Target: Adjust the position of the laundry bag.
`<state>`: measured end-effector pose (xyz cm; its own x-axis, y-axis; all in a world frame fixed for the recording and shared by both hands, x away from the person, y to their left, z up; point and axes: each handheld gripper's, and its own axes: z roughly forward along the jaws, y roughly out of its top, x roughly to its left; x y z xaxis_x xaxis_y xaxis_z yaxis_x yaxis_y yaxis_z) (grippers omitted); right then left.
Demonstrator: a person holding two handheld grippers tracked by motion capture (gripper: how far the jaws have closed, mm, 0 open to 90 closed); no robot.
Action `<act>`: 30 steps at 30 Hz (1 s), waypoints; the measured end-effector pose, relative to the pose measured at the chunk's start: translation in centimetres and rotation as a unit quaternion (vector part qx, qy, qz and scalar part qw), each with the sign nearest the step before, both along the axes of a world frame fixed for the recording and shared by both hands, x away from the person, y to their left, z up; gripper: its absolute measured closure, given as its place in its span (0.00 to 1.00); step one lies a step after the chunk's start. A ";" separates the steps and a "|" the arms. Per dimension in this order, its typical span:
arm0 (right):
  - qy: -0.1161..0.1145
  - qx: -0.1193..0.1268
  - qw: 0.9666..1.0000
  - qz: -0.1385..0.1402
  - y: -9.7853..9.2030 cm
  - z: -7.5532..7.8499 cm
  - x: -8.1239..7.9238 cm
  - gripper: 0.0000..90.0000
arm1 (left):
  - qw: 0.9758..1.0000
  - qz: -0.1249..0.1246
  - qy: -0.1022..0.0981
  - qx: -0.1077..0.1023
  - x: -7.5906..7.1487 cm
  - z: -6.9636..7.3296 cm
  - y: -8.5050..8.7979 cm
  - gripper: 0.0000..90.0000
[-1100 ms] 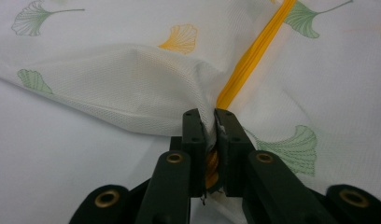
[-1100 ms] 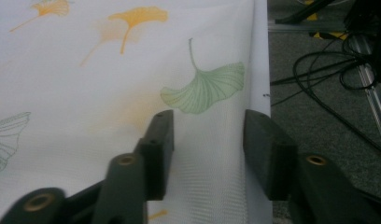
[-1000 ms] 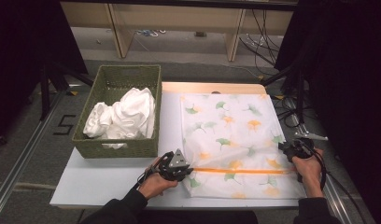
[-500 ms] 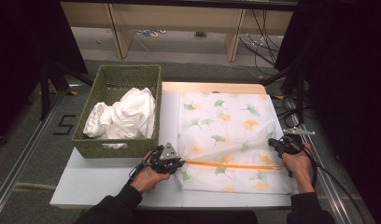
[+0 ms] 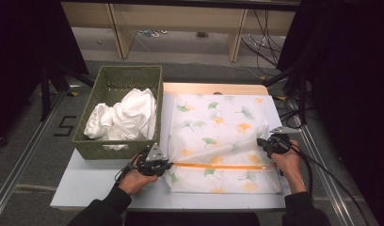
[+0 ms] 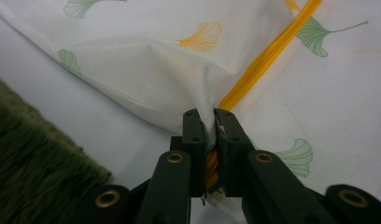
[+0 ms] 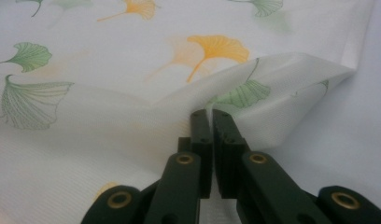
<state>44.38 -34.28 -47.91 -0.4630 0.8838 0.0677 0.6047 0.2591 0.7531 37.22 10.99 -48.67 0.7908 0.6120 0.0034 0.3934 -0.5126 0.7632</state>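
Observation:
A white mesh laundry bag printed with green and orange ginkgo leaves lies flat on the table, an orange zipper running across its near part. My left gripper is shut on the bag's left edge at the zipper's end. My right gripper is shut on a raised fold of the top layer at the right edge. The fabric between the two grips is lifted a little and pulled taut.
A green woven basket holding crumpled white cloth stands at the left, close to my left gripper. The pale table has bare room at the near left. Cables trail off the right edge.
Both grippers have moved away from me with the bag's near layer pinched, lifting it along the zipper line. The left one now sits close to the basket's front corner.

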 end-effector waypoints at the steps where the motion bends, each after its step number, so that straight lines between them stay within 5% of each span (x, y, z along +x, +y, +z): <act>1: 0.000 0.000 1.000 0.000 0.0 0.0 0.0 0.98 | 1.000 0.004 -0.001 0.006 -0.1 0.1 0.3 0.92; 6: 0.002 0.006 1.000 0.006 1.3 -0.1 0.0 0.98 | 1.000 0.008 0.001 -0.002 -0.5 0.1 1.4 0.92; 20: 0.003 -0.016 1.000 0.024 1.3 0.0 -0.2 0.98 | 1.000 -0.003 0.019 0.005 -1.6 -0.3 1.4 0.89; 25: 0.005 -0.011 1.000 0.024 1.2 0.1 -0.3 0.93 | 1.000 0.009 0.008 0.000 -1.5 0.4 1.5 0.69; 30: -0.001 -0.001 1.000 0.016 0.8 0.8 -0.4 0.74 | 0.999 0.029 -0.015 -0.036 -2.0 1.7 0.8 0.47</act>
